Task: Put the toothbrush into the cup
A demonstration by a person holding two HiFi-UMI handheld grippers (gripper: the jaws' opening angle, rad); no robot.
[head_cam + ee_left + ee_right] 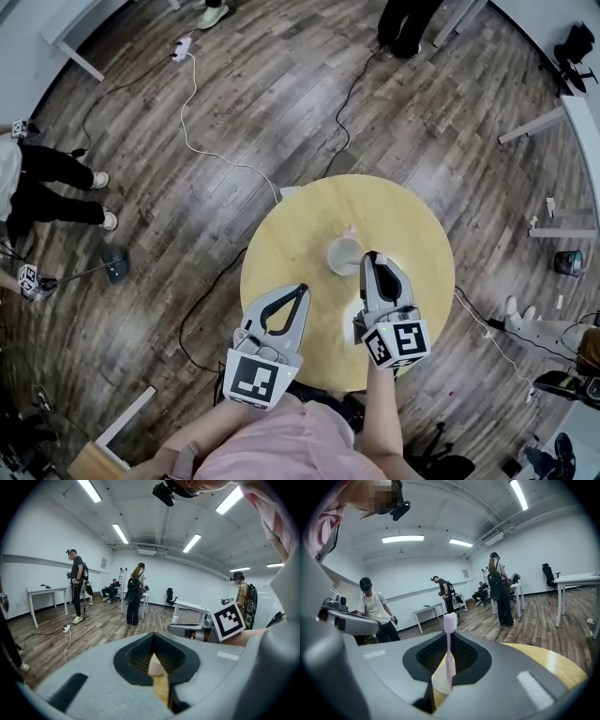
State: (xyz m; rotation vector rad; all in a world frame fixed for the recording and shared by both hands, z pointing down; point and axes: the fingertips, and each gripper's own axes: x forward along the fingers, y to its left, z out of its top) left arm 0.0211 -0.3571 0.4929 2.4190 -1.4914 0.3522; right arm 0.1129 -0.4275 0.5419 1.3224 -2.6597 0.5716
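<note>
Head view: a round wooden table (305, 211) stands on a plank floor. A white cable (194, 70) runs from a power strip (182, 45) across the boards toward it. A bystander's legs (56, 187) show at the left edge, and white desk legs (532, 127) are off to the right. The cup (343, 255) is pale and upright, near the table's middle. The toothbrush (352, 231) is pink and stands in the cup, its head poking above the far rim. The right gripper (373, 255) has its tips just beside the cup's right rim and apart from the brush. Its jaws are drawn together. The left gripper (304, 289) sits nearer the person and apart from the cup. Its jaws meet tip to tip, the bowed pads leave a loop, and nothing is in it.

Left gripper view: behind, a person (76, 581) stands near a white desk (47, 591), and another wears a backpack (135, 595). An office chair (169, 596) is further back. The right gripper's marker cube (228, 620) shows at the right. The jaws are closed and empty. Through the pad gap a sliver of the cup (156, 666) and the tabletop can be seen.

Right gripper view: a person in a white shirt (371, 609) is at the left, a dark-clothed figure (499, 590) mid-room and a desk (579, 579) at the right. The jaws are met and grip nothing. The toothbrush (448, 653) stands upright just past the tips, with a thin pink handle and a pale bristled head on top. Its lower end goes down inside the cream cup (439, 686). The table's yellow edge curves away on the right.
</note>
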